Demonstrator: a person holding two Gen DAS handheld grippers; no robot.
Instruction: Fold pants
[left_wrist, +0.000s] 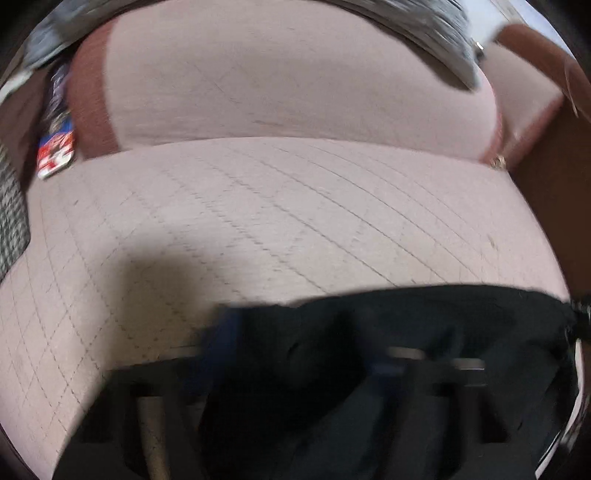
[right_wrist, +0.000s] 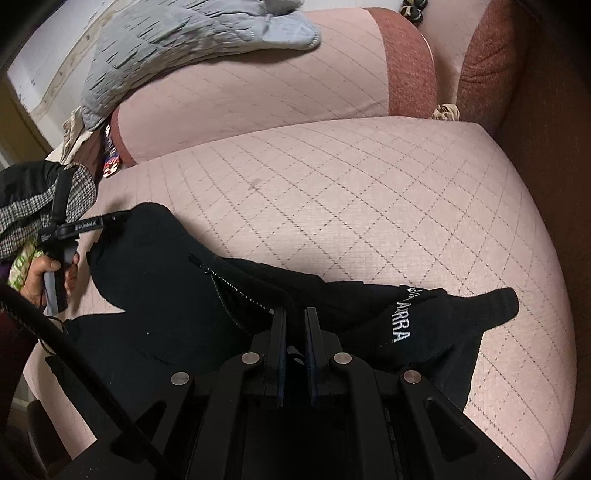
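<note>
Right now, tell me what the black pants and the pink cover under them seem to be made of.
Black pants: soft matte knit, perhaps fleece or jersey; they slump in rounded folds, with white lettering and a zipper. Pink cover: matte woven fabric, seemingly quilted; dark stitched lines form a diamond grid.

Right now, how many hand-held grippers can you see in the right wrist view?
2. The right hand-held gripper fills the bottom centre, its jaws nearly shut over the black pants. The left hand-held gripper reaches in from the left edge, tip at the pants.
</note>
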